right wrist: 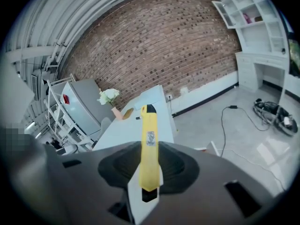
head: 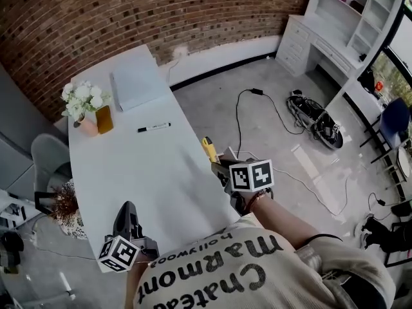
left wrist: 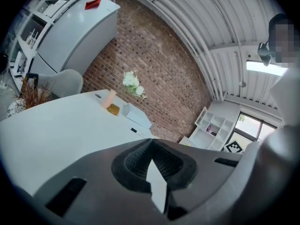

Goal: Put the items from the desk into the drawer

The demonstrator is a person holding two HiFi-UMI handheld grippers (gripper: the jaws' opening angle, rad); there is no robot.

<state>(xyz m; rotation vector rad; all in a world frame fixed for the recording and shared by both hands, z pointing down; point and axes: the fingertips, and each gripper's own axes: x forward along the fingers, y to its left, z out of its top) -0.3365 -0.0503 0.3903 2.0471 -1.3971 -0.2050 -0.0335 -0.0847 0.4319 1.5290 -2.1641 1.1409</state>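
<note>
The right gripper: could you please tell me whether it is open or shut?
Shut: the right gripper clamps a yellow utility knife; its own view shows the jaws pressed against the handle, sticking forward.

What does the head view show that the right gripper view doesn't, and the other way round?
Only the head view shows the left tool, by the near corner of the white desk, and the person's printed shirt. Only the right gripper view shows the small label on the yellow utility knife and the ribbed ceiling. Both show that knife clamped in the right tool, the white flowers, the brick wall and the cable on the floor.
</note>
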